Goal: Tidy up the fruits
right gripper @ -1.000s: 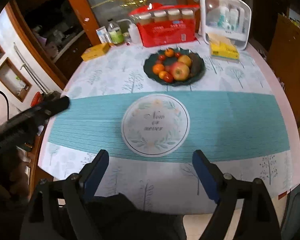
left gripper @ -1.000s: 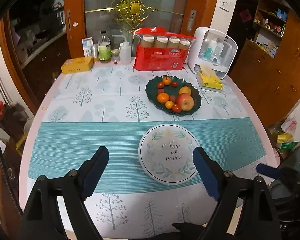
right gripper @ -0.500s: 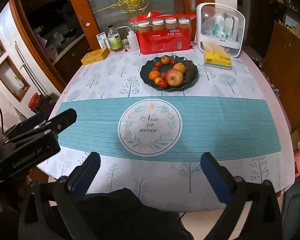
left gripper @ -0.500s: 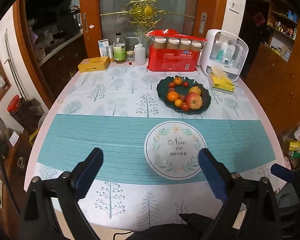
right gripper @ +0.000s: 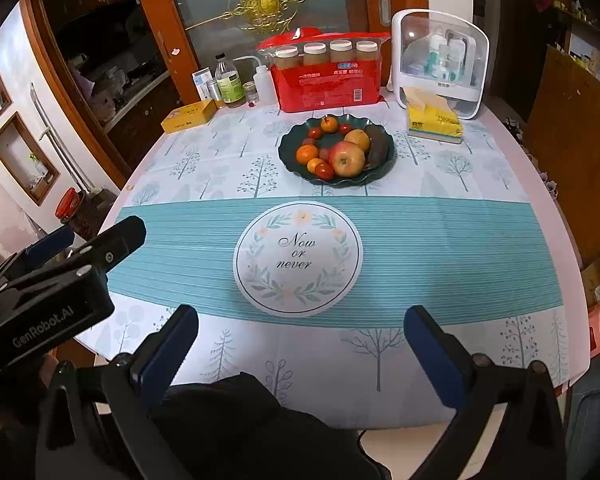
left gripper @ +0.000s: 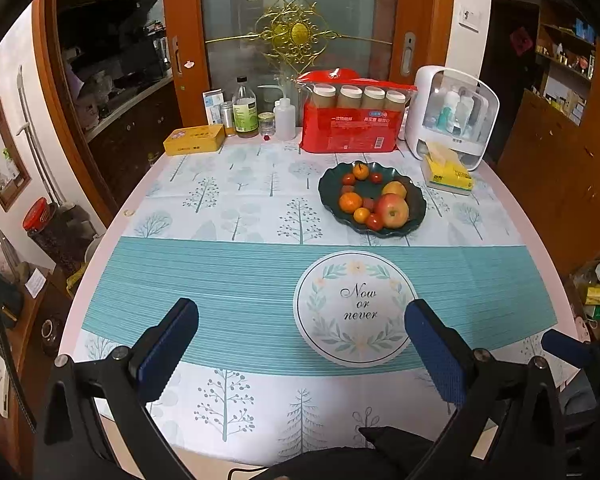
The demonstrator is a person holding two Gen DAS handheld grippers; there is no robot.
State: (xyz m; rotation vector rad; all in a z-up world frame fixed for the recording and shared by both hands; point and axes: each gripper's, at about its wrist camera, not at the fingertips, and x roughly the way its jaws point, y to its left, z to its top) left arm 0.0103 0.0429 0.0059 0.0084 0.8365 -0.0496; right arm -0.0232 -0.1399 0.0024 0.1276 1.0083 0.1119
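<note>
A dark green wavy plate [left gripper: 419, 200] [right gripper: 388, 151] at the back of the table holds a red-yellow apple [left gripper: 392, 210] [right gripper: 347, 159], oranges, small red fruits, a yellow fruit and a dark long fruit. Nearer lies an empty white round plate [left gripper: 356, 308] [right gripper: 298, 258] with "Now or never" printed on it. My left gripper [left gripper: 300, 312] hovers over the table's near edge, its jaws opening, nothing between them. My right gripper [right gripper: 301, 316] stands open and empty at the near edge. The left gripper's body [right gripper: 60, 280] shows at the left of the right wrist view.
Along the far edge stand a red package of jars [left gripper: 350, 120], a white cosmetics organiser [left gripper: 452, 116], a yellow tissue pack [left gripper: 448, 174], a yellow tin [left gripper: 194, 140] and several bottles [left gripper: 246, 114]. A dark sleeve [right gripper: 240, 420] lies below the right gripper.
Both grippers' jaws have spread wider. The left wrist view has drawn back and tipped up, showing more of the door and room. The fruit and plates stay put.
</note>
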